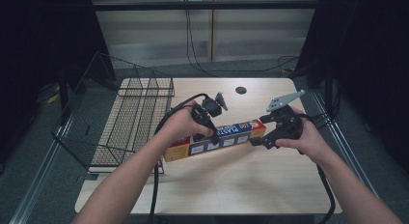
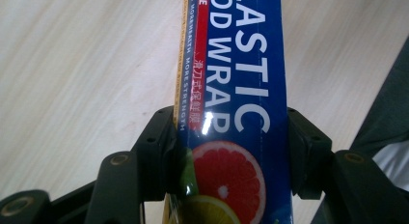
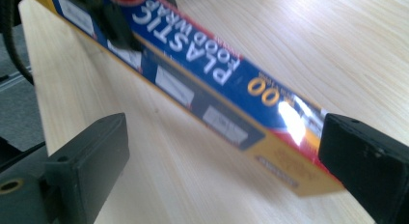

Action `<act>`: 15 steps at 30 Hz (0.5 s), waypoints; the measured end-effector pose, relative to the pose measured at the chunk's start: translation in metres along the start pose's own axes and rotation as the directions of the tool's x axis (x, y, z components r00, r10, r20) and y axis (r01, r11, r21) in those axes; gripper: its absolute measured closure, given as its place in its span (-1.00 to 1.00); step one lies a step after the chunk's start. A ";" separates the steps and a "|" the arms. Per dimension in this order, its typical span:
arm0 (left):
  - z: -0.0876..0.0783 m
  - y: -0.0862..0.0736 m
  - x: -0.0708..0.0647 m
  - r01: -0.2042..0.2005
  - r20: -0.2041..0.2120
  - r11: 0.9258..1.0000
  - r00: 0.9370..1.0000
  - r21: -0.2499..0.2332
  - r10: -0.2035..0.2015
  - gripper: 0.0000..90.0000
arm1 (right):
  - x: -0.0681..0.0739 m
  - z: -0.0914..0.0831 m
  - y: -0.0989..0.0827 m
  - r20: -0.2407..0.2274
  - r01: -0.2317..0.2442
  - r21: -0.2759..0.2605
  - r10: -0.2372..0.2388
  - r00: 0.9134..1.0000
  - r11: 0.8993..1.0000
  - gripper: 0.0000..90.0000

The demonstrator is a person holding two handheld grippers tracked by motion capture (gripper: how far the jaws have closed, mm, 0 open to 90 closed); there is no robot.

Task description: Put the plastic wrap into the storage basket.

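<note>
The left gripper (image 1: 213, 132) is clamped on a long blue and yellow cardboard box of plastic food wrap (image 1: 226, 137), its two black jaws pressing the box's long sides just above the printed grapefruit slice (image 2: 226, 173) in the left gripper view. The right gripper (image 1: 263, 137) stands at the box's other end with its jaws spread wide. In the right gripper view one jaw sits well clear of the box over bare wood, while the other is right by the yellow end corner; whether that one touches the cardboard is hard to tell. The box (image 3: 202, 79) runs between them without being pinched.

The box lies lengthwise across the middle of the pale wooden table (image 1: 231, 185), slanting from lower left to upper right in the high view. The left hand (image 1: 185, 122) covers part of its blue face, and the lettering is cut off at the edges of both gripper views. The far end of the box is blurred in the right gripper view.

A black wire basket (image 1: 130, 118) stands at the table's left edge, well apart from the box. A small dark round hole (image 1: 240, 90) sits near the table's far edge. The room around is dim, with a grey floor, black cables (image 1: 202, 64) trailing behind the table and a light wall panel beyond.
</note>
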State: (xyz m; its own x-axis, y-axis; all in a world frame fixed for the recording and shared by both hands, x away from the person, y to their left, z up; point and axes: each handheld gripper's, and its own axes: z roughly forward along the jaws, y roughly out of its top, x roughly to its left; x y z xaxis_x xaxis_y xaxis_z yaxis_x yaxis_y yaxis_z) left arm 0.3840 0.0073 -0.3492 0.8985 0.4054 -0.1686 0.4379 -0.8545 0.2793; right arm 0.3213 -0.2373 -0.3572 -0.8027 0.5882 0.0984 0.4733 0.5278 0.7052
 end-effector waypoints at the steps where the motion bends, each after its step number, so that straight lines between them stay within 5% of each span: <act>1: 0.000 0.000 0.000 0.000 0.000 1.000 1.000 0.000 0.000 0.00 | 0.000 0.000 0.000 0.000 0.000 0.000 0.000 1.000 1.000 -0.91; 2: -0.004 -0.001 0.004 0.029 -0.005 1.000 1.000 0.004 -0.029 0.00 | 0.001 0.001 -0.003 0.011 -0.004 0.004 0.004 1.000 1.000 -0.93; 8: -0.012 -0.003 0.008 0.061 -0.013 0.998 0.998 -0.005 -0.061 0.00 | 0.004 0.007 -0.010 0.061 -0.025 0.003 0.025 0.998 1.000 -0.95; 14: -0.019 -0.005 0.011 0.108 -0.017 0.994 0.994 -0.005 -0.109 0.00 | 0.014 0.018 -0.019 0.068 -0.020 0.013 0.019 0.998 1.000 -0.94; 15: -0.021 -0.006 0.013 0.090 -0.020 0.996 0.996 0.001 -0.090 0.00 | 0.015 0.020 -0.021 0.060 -0.026 0.009 0.025 0.998 1.000 -0.94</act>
State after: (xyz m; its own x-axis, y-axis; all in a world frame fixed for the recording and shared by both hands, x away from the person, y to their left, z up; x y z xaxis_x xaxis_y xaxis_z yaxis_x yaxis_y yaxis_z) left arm 0.3941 0.0244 -0.3332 0.8559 0.4870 -0.1741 0.5170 -0.8149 0.2620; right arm 0.3070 -0.2271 -0.3845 -0.7670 0.6374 0.0737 0.4972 0.5177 0.6963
